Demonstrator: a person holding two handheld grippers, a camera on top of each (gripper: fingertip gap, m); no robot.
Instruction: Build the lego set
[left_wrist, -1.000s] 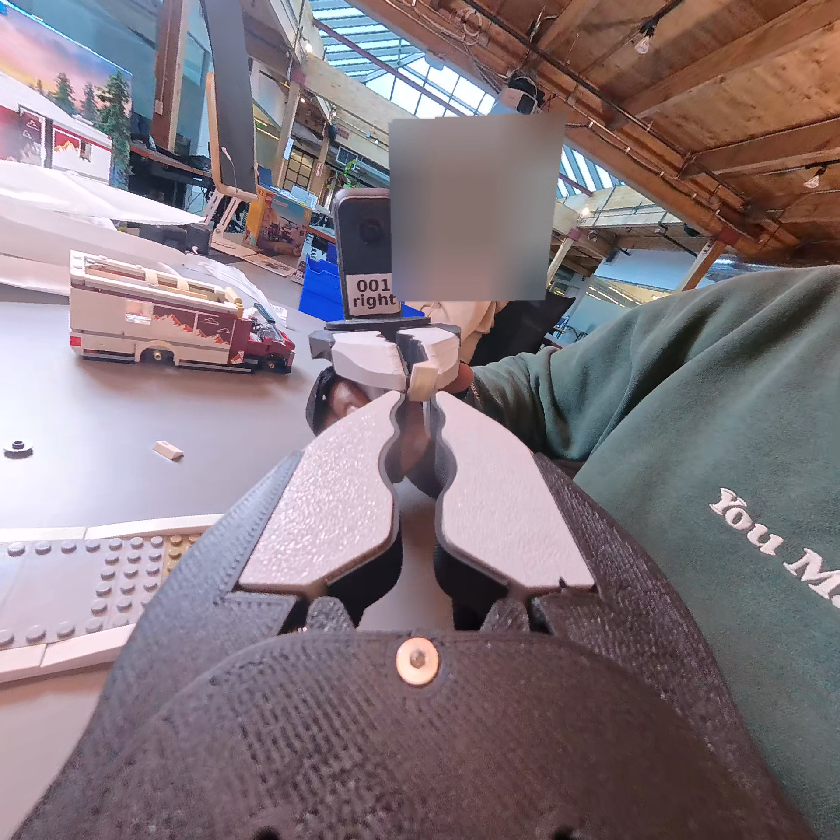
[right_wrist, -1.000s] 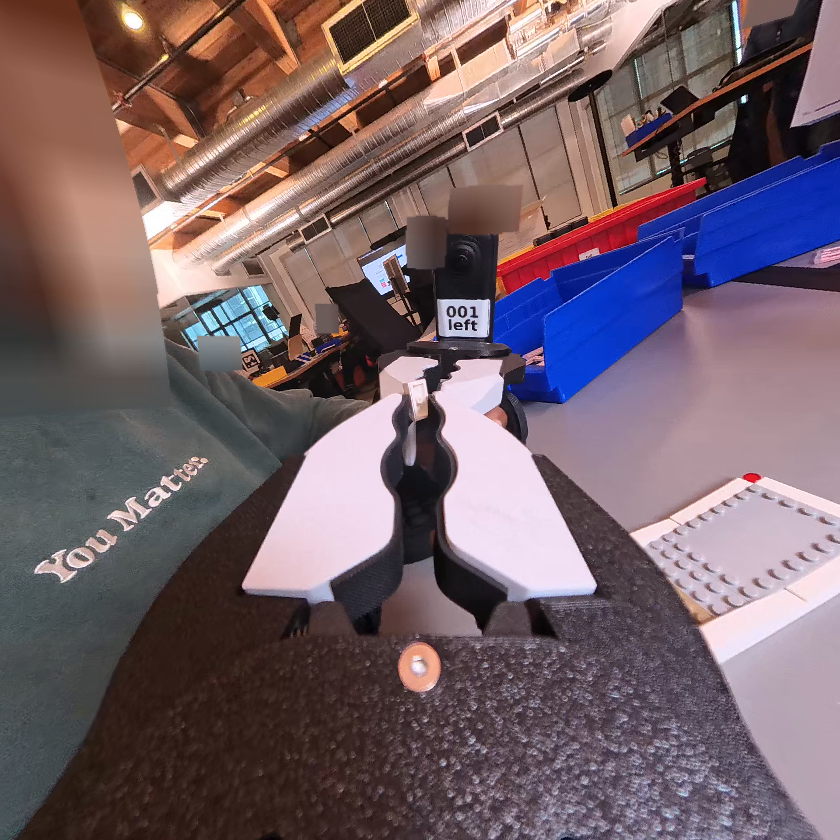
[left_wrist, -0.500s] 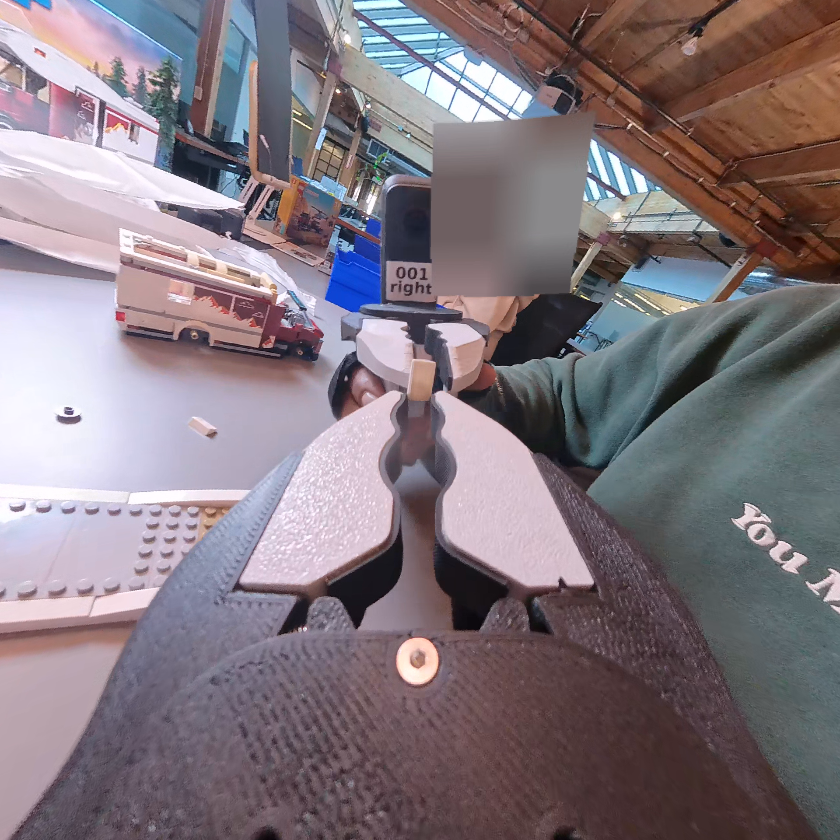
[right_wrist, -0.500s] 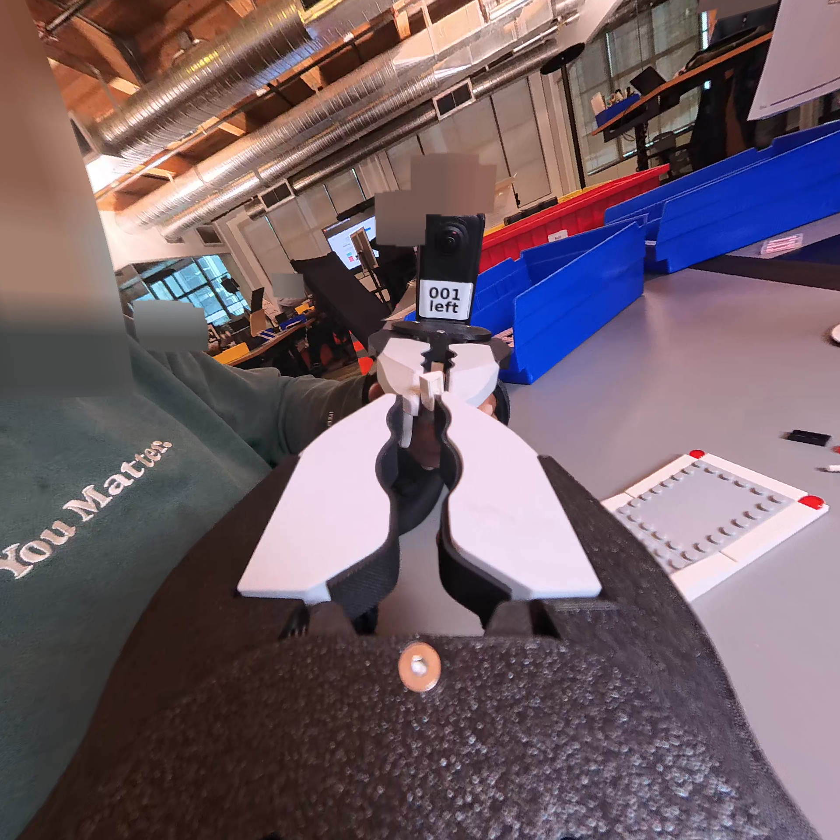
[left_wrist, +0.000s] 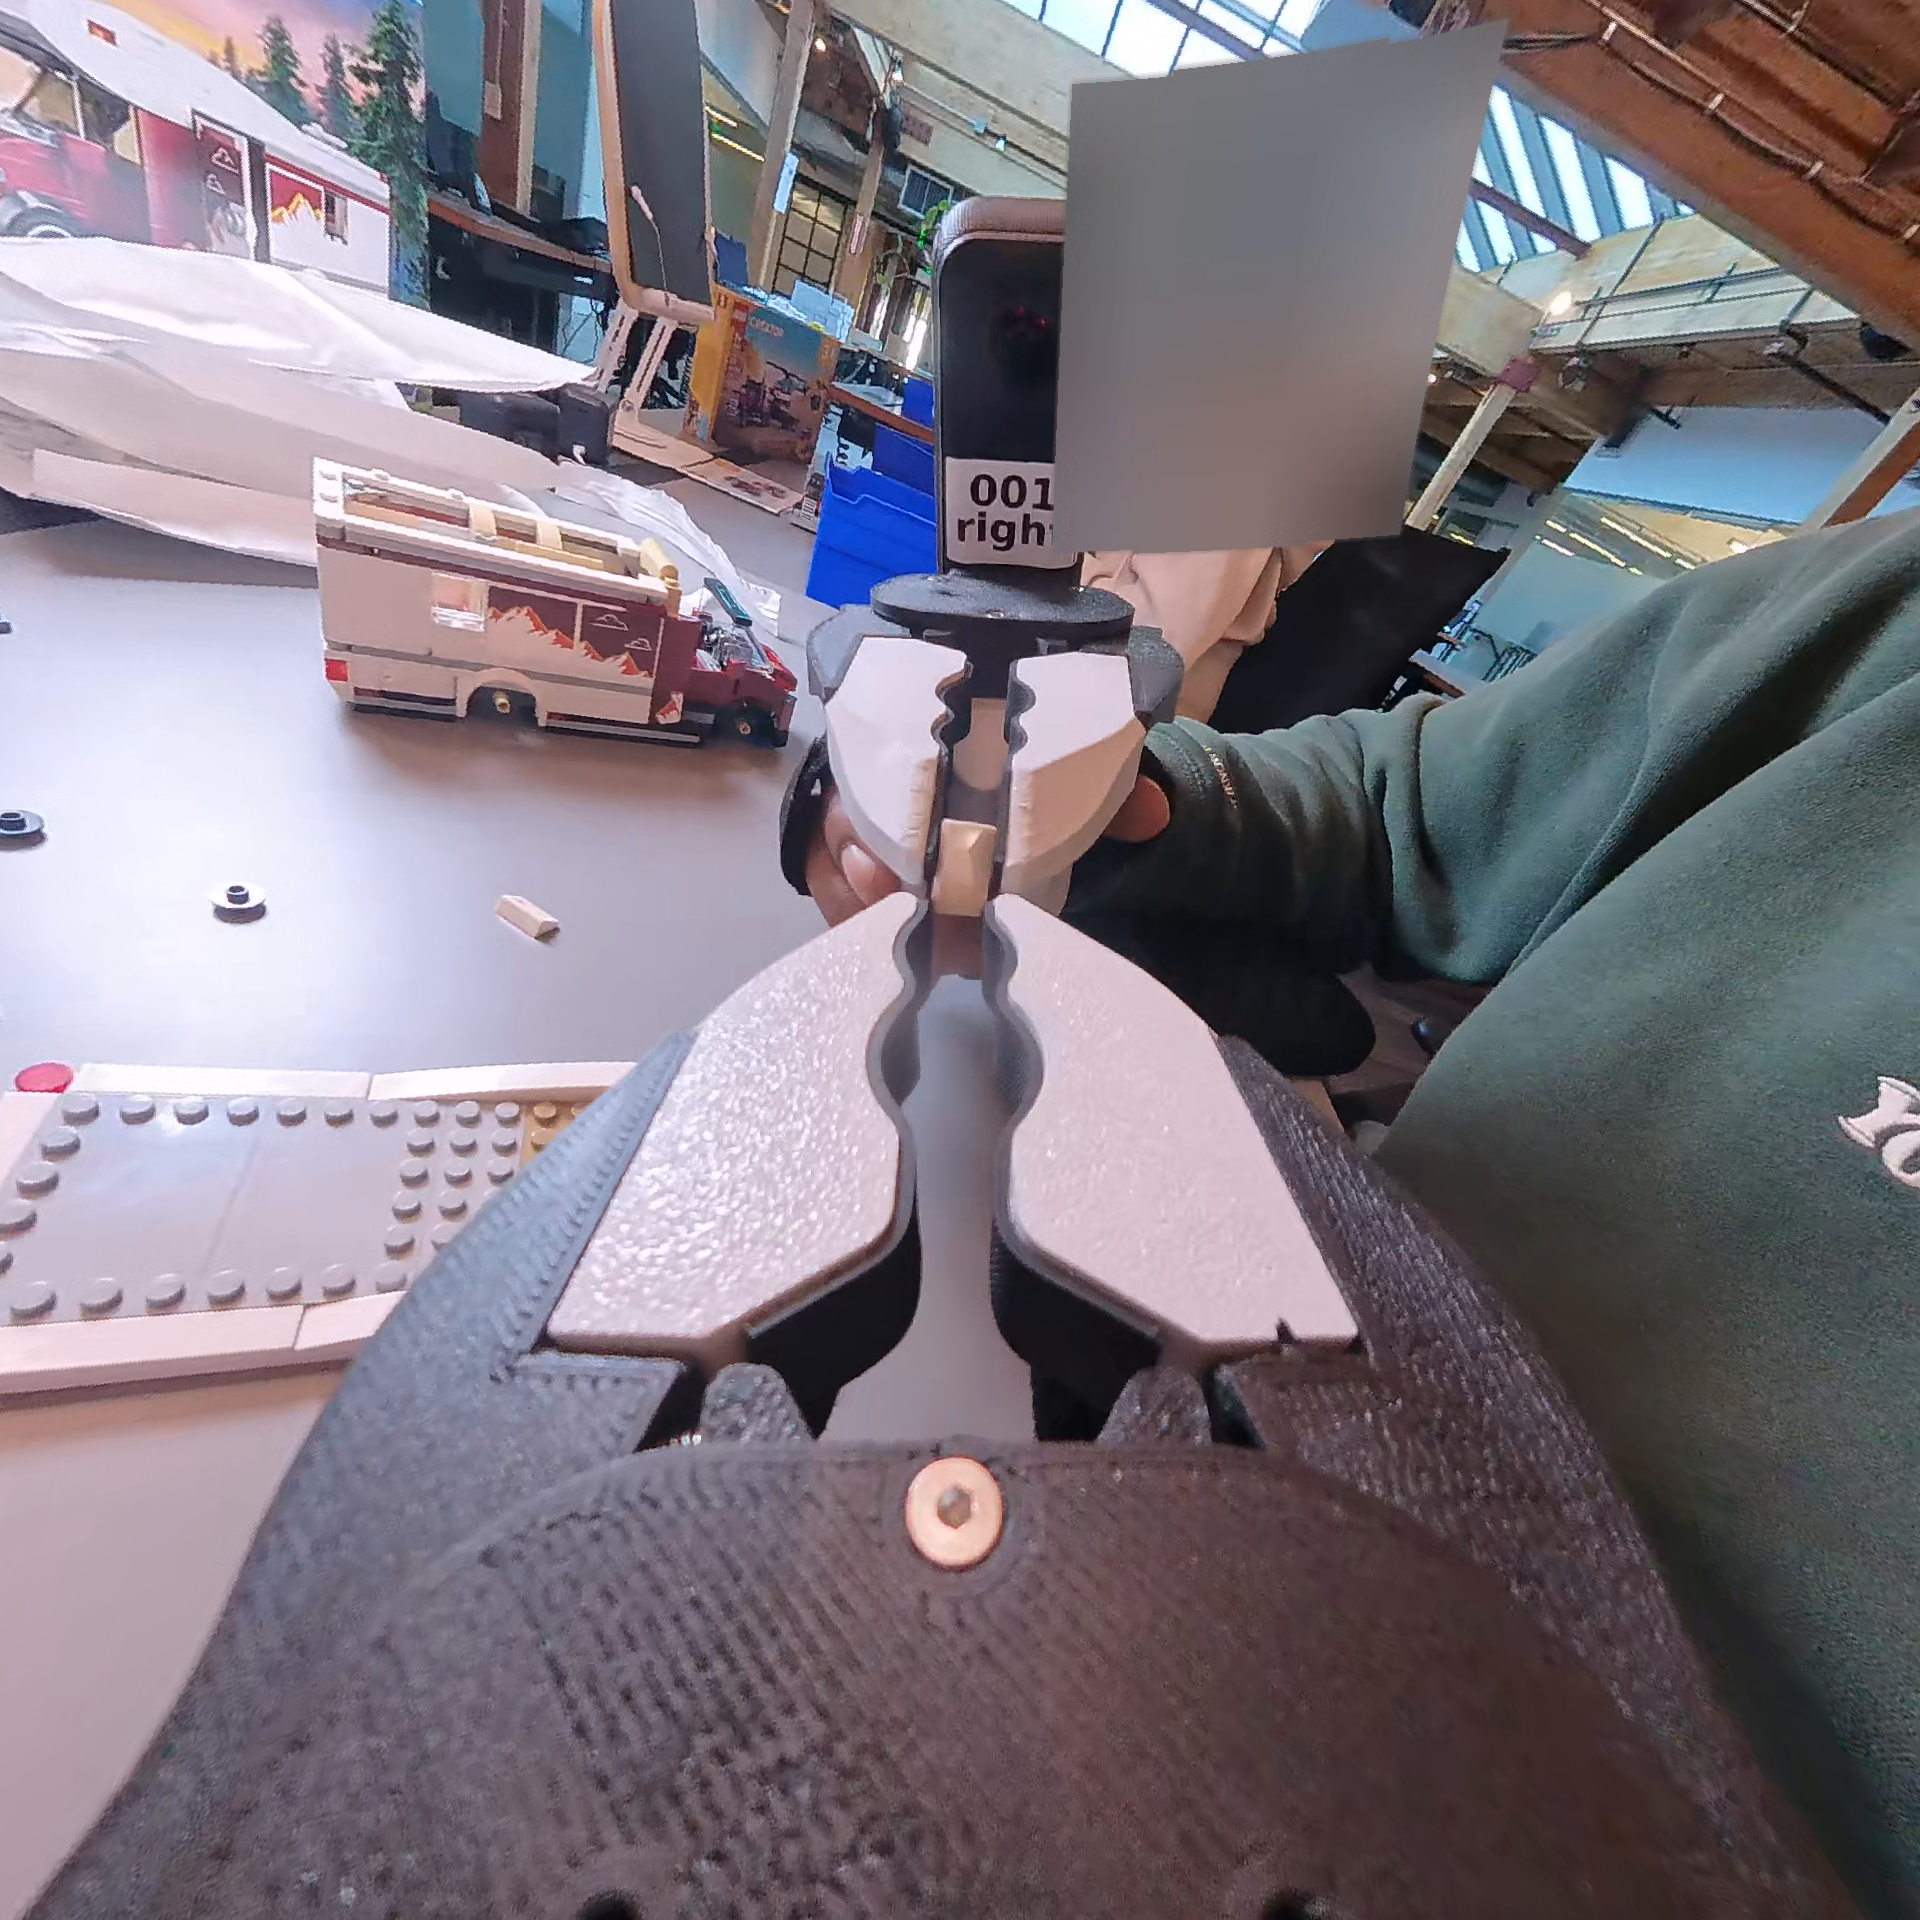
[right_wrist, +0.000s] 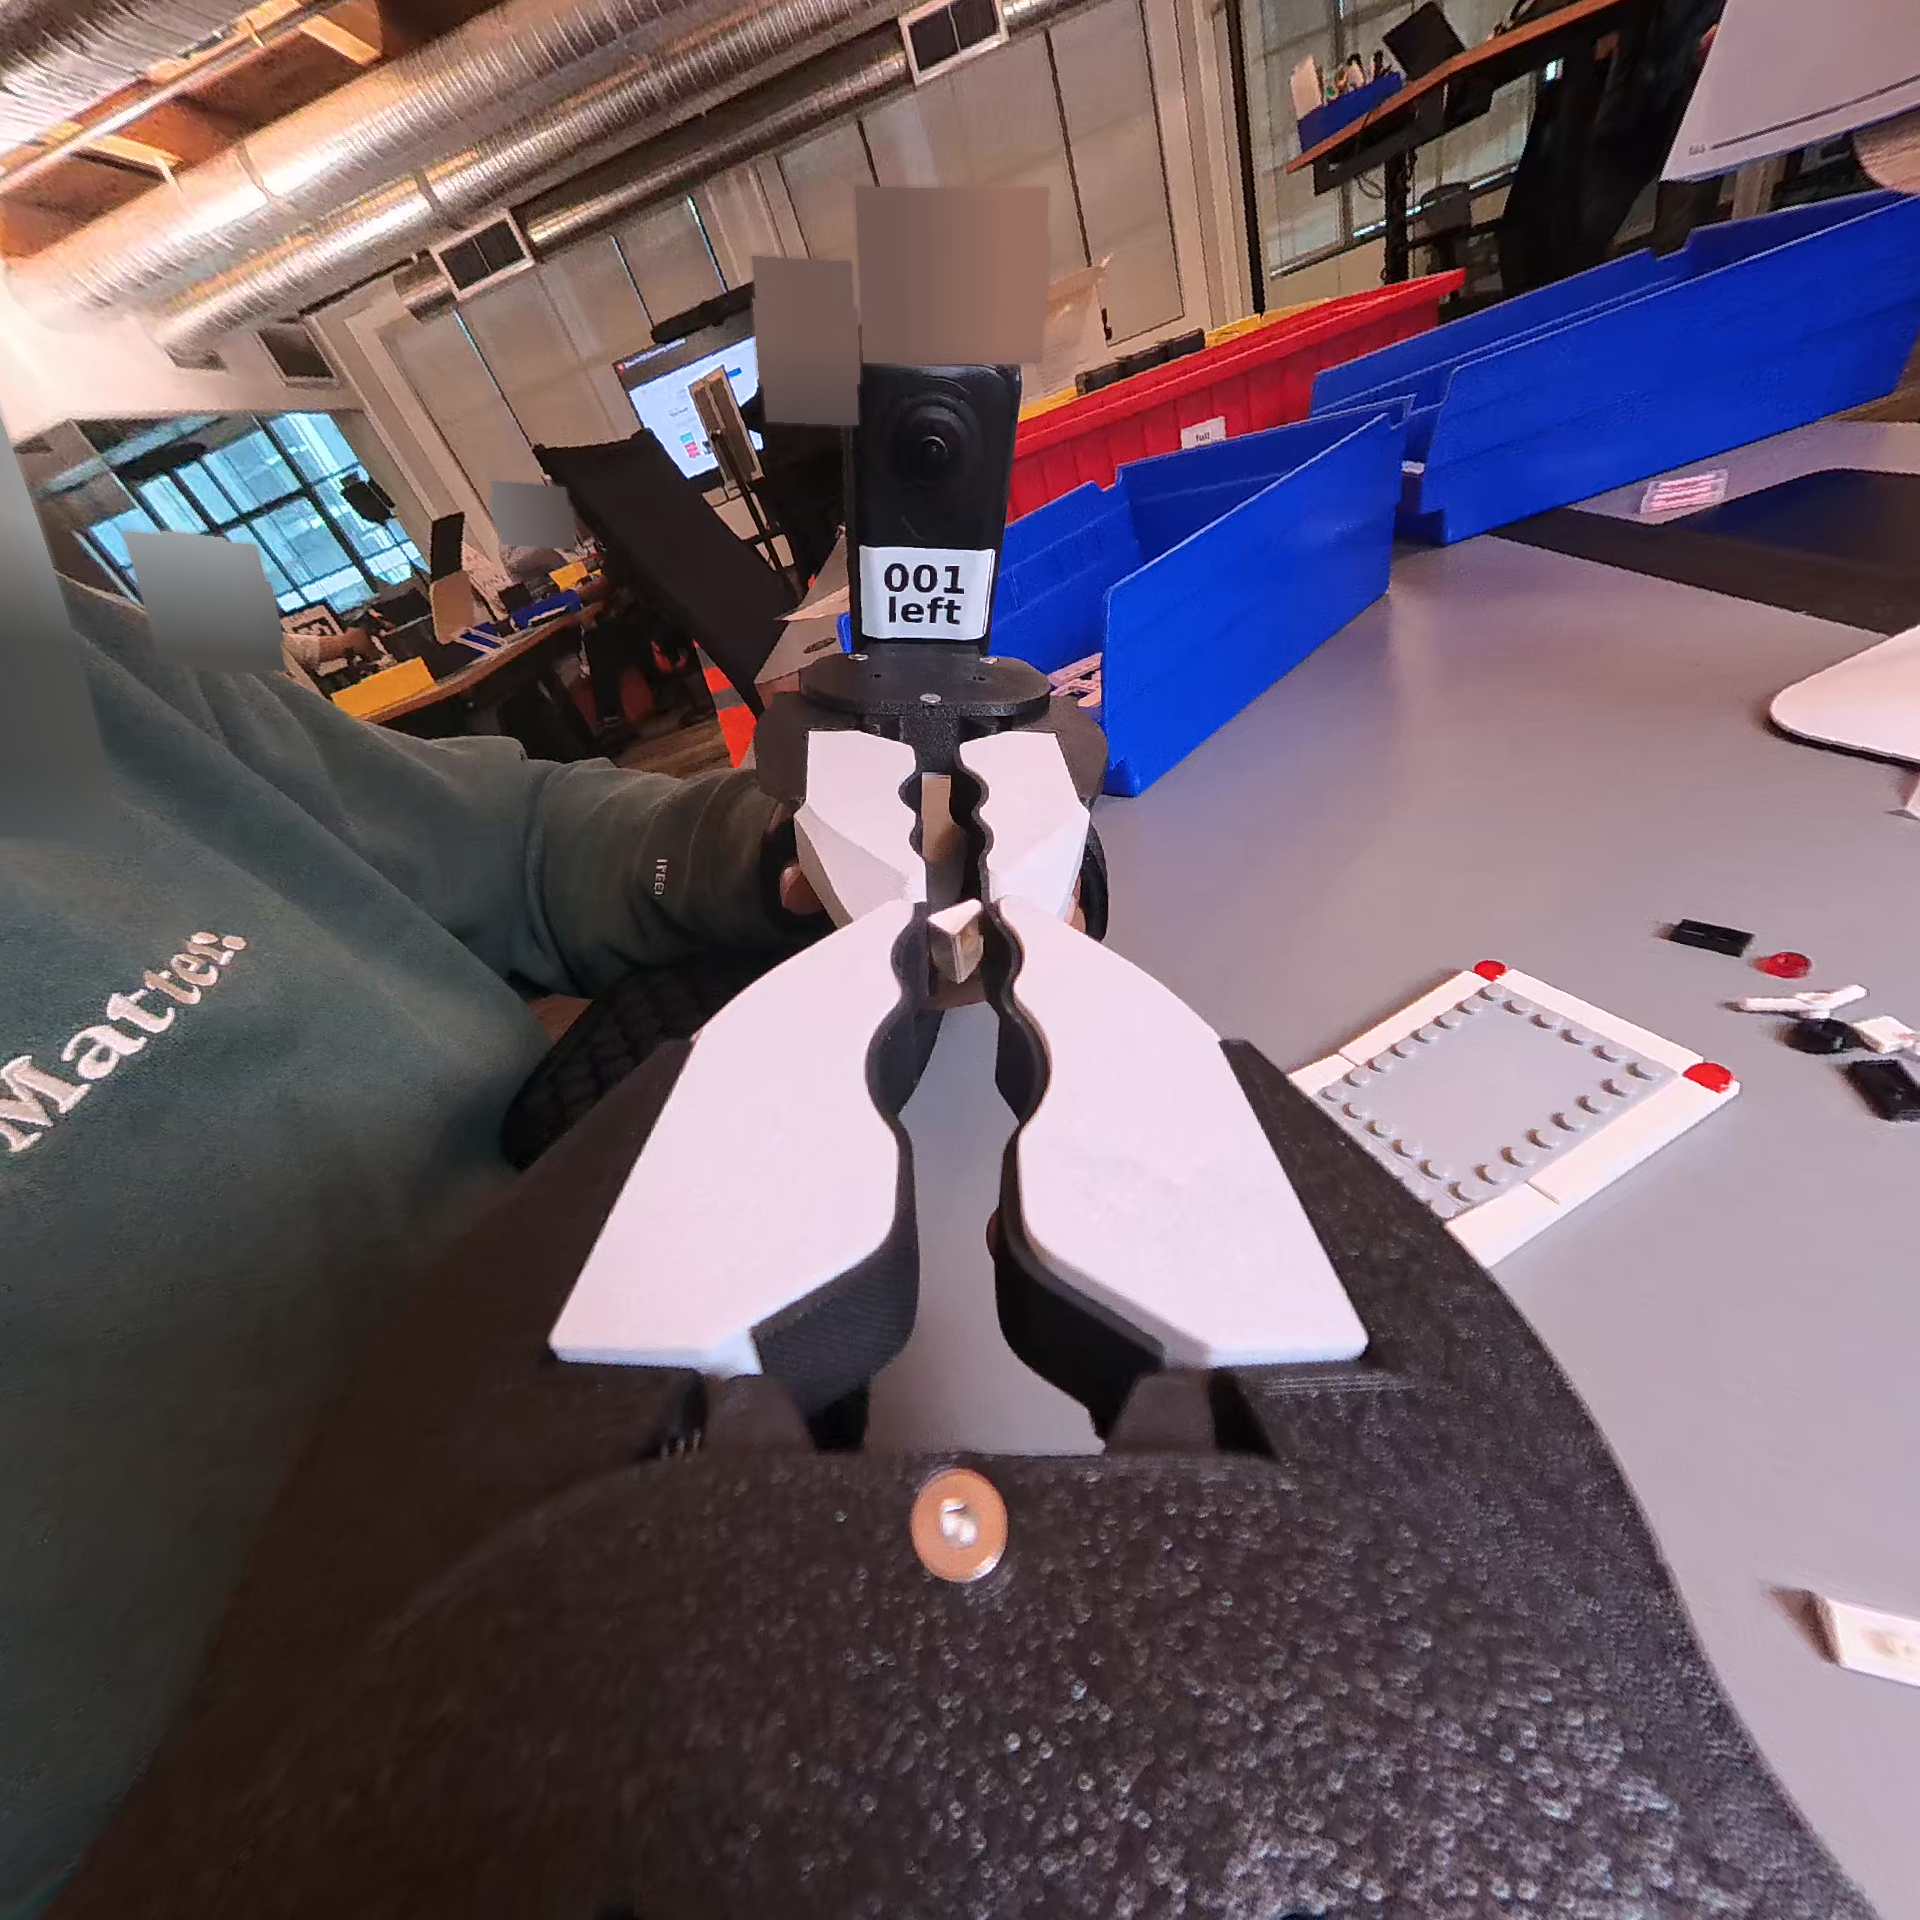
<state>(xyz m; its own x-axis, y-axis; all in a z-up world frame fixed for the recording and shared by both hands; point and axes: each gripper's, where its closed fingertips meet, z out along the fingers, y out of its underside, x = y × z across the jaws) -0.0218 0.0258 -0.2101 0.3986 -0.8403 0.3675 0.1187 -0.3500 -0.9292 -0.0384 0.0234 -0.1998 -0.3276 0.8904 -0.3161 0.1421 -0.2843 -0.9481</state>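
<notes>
Left gripper (left_wrist: 958, 914) and right gripper (right_wrist: 958, 914) meet tip to tip above the table (left_wrist: 312, 831), jaws on both nearly closed. One small tan brick (left_wrist: 964, 868) sits between the tips – wedge-shaped, pale. In the left wrist view it is clamped between the right gripper's pads, lower end at the left gripper's tips. In the right wrist view it sits inside the right gripper's tips (right_wrist: 954, 940), both pads pressing on it. Whether the left gripper's pads press on it, cannot tell. A second tan brick (left_wrist: 527, 916) lies loose on the table. One toy camper (left_wrist: 540, 634) behind it, two black round bits (left_wrist: 237, 896) – and one grey studded plate (right_wrist: 1496, 1091) with white edging.
</notes>
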